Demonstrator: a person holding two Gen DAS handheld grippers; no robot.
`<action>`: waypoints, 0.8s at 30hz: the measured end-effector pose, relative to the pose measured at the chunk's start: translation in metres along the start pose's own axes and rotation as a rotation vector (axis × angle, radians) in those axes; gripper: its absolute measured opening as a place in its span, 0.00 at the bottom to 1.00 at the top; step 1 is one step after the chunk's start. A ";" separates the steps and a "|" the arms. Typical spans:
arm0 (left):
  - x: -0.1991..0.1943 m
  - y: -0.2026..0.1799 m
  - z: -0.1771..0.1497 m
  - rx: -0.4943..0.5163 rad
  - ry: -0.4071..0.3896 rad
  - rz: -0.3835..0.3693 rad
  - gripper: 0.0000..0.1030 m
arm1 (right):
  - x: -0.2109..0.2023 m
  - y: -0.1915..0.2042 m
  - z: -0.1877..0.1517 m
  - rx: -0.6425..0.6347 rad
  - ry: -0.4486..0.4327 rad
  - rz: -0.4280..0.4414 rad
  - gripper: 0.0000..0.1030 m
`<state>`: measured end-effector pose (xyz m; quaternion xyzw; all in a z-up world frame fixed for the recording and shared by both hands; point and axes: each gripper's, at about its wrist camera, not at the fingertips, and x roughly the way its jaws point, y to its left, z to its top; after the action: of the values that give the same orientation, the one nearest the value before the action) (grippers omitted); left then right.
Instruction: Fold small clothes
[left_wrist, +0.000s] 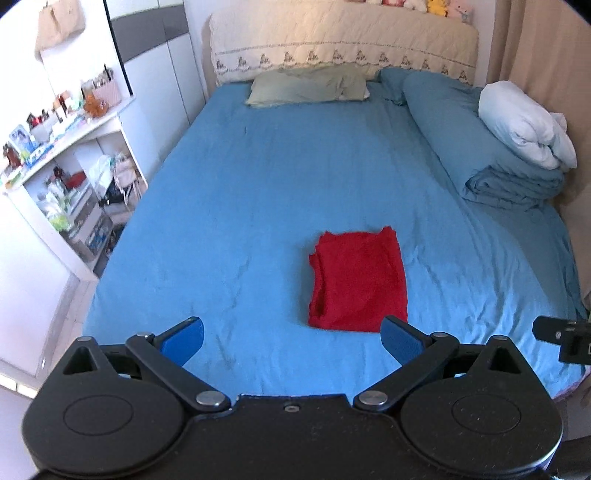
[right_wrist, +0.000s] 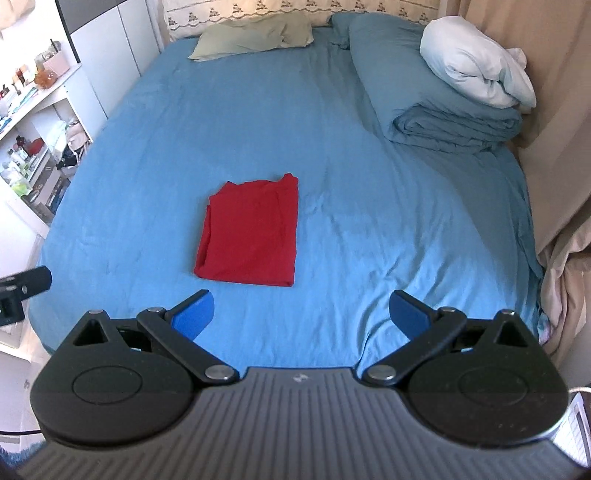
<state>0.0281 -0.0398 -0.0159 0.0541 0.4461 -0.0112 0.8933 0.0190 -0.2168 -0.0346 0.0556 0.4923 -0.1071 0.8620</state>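
Observation:
A red garment (left_wrist: 358, 280) lies folded into a neat rectangle on the blue bed sheet (left_wrist: 258, 192). It also shows in the right wrist view (right_wrist: 251, 234). My left gripper (left_wrist: 291, 338) is open and empty, held above the near edge of the bed, with the garment just beyond its right finger. My right gripper (right_wrist: 301, 314) is open and empty, with the garment ahead and to the left. The left gripper's edge shows at the far left of the right wrist view (right_wrist: 22, 291), and the right gripper's edge at the far right of the left wrist view (left_wrist: 565, 338).
A green pillow (left_wrist: 308, 88) lies at the headboard. A rolled blue duvet (left_wrist: 491, 158) with a white pillow (left_wrist: 524, 125) on it lies along the bed's right side. White shelves (left_wrist: 74, 177) full of small items stand left of the bed. A beige curtain (right_wrist: 554, 110) hangs on the right.

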 end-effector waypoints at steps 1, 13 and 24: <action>-0.001 0.000 0.001 0.008 -0.007 0.003 1.00 | -0.001 0.001 -0.001 0.005 0.000 -0.003 1.00; -0.005 0.001 0.004 0.036 -0.041 -0.022 1.00 | -0.007 -0.001 0.000 0.030 -0.008 -0.028 1.00; -0.007 -0.001 0.006 0.050 -0.064 -0.024 1.00 | -0.008 0.000 0.002 0.036 -0.018 -0.035 1.00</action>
<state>0.0284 -0.0420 -0.0072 0.0705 0.4174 -0.0348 0.9053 0.0169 -0.2165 -0.0270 0.0614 0.4835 -0.1315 0.8632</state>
